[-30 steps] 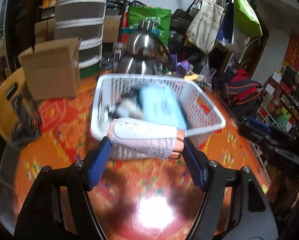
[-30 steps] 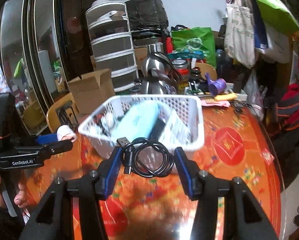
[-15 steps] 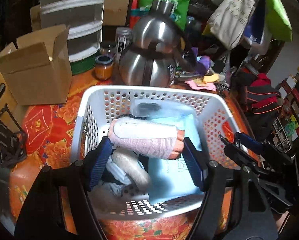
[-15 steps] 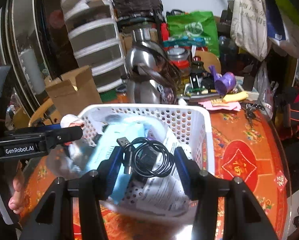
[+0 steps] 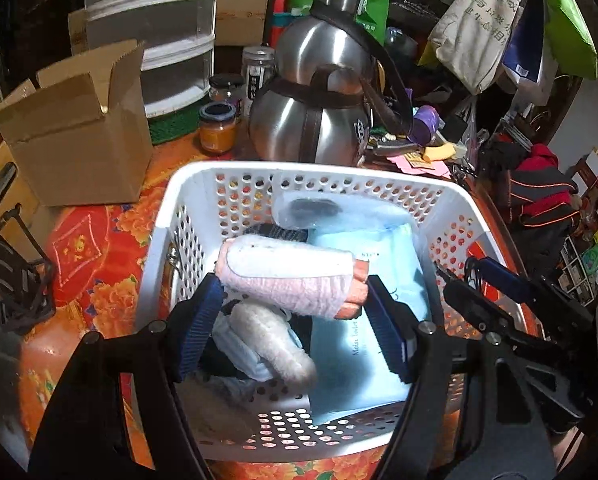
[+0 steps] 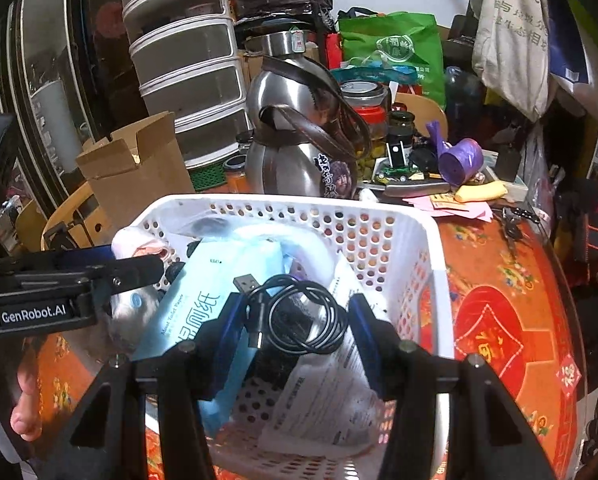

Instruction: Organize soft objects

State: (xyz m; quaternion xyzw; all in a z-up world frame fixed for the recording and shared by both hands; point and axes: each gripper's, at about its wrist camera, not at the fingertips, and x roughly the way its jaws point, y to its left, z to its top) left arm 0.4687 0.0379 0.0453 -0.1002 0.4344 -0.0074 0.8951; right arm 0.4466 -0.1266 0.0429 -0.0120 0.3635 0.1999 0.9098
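Note:
A white perforated basket stands on the red-orange flowered table. My left gripper is shut on a rolled pink-white cloth and holds it over the basket. My right gripper is shut on a coiled black USB cable and holds it over the basket's right half. Inside lie a light-blue tissue pack, a fluffy white item and printed paper. The right gripper also shows in the left wrist view.
Behind the basket stand a steel flask with a brown strap, a cardboard box, jars, stacked plastic drawers and hanging bags. A purple item and papers lie at the right.
Both grippers have moved forward from in front of the basket to over its inside, each still holding its object. The basket looms larger in both views.

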